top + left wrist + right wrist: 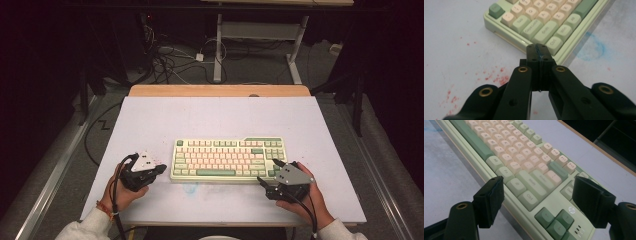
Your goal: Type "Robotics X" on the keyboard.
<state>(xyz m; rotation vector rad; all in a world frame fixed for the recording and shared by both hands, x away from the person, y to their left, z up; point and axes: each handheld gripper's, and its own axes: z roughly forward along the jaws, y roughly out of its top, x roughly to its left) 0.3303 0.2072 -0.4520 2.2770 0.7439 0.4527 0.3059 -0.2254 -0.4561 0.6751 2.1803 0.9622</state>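
Nearest me, my right gripper [267, 175] stands with jaws wide apart around the near right corner of the pale green and cream keyboard [228, 159], mid-table on the white tabletop [215, 117]. My left gripper [161, 168], jaws closed on nothing, points at its left end.
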